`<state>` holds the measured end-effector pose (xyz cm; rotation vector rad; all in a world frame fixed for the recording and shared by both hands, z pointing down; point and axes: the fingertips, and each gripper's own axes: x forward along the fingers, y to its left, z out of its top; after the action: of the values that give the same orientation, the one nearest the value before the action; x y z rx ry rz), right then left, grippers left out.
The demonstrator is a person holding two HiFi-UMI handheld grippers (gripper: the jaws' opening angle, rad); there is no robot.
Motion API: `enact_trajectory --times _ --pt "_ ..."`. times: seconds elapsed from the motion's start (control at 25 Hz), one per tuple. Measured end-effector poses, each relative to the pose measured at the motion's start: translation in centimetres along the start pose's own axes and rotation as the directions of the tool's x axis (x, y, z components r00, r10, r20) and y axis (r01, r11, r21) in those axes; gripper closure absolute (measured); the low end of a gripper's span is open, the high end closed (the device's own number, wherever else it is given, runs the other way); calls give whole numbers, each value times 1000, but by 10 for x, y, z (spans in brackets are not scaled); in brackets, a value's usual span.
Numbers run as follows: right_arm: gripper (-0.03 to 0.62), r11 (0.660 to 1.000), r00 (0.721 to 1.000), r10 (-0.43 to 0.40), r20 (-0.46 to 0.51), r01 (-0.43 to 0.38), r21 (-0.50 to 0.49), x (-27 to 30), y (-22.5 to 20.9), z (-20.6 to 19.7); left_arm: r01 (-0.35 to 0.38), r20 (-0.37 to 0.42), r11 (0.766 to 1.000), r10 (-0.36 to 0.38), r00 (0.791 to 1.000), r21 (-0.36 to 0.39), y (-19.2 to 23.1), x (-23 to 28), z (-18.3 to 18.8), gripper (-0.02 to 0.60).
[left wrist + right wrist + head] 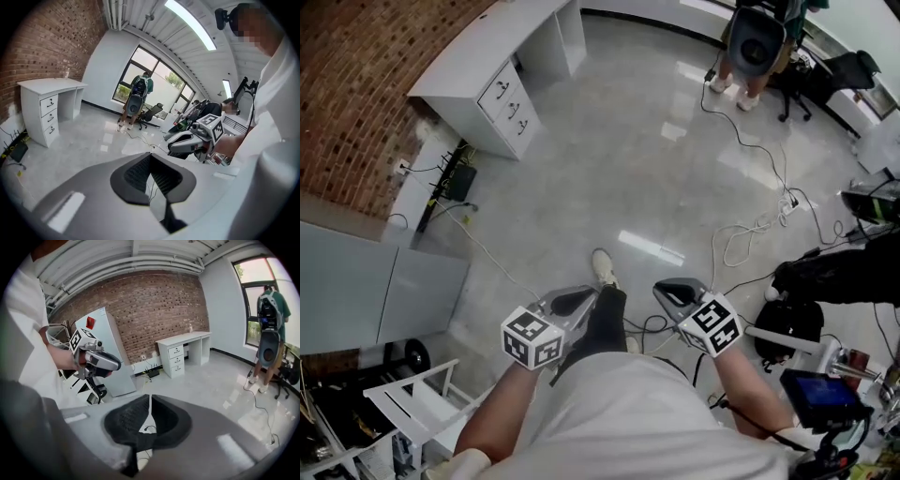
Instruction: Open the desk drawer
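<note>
A white desk [478, 47] stands far off against the brick wall at the upper left, its stack of three drawers [511, 103] all closed. The same desk [47, 86] and drawers [49, 115] show at the left of the left gripper view; in the right gripper view the desk [185, 339] with its drawers [176, 359] is at centre. My left gripper [579, 300] and right gripper [673, 292] are held close to my body, several steps from the desk. Both are shut on nothing: the left gripper [151, 157] and right gripper [150, 399] show pads meeting.
A grey cabinet [384, 281] stands left of me, a white rack [403, 403] beside it. Cables [750, 234] trail over the floor at right, near a black bag [787, 323]. A person with a backpack [755, 42] stands at the far side. A black box [459, 183] sits beside the desk.
</note>
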<state>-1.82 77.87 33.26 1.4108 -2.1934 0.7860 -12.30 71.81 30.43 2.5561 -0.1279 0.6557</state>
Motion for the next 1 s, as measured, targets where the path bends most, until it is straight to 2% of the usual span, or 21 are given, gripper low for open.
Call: enact_trajectory --times 0.2,0.32,0.4,0.52,0.68,0.84,1.0 --pt "574 1000 999 -14 -30 14 -12 59 -71 66 25 51 999 -24 998 -24 93 45 70 576" --pt "554 999 999 -32 -24 31 -41 102 -90 125 60 83 998 -59 995 -4 143 37 114 575" --pt "544 999 999 -31 -10 31 -41 131 -108 165 53 100 999 -53 994 -3 183 35 140 575" --pt "537 999 1000 19 1 -19 -37 175 -144 206 -14 158 999 19 987 -35 242 45 176 575" --pt "537 990 994 111 -24 -113 -82 237 -168 256 -110 238 991 124 963 -72 298 29 214 575" --pt "537 976 985 173 -28 -175 -127 296 -182 312 -187 270 975 214 939 -124 350 6 234 575" --pt "538 967 972 234 -24 -236 -101 369 -208 347 -264 281 949 304 910 -169 405 -2 246 563"
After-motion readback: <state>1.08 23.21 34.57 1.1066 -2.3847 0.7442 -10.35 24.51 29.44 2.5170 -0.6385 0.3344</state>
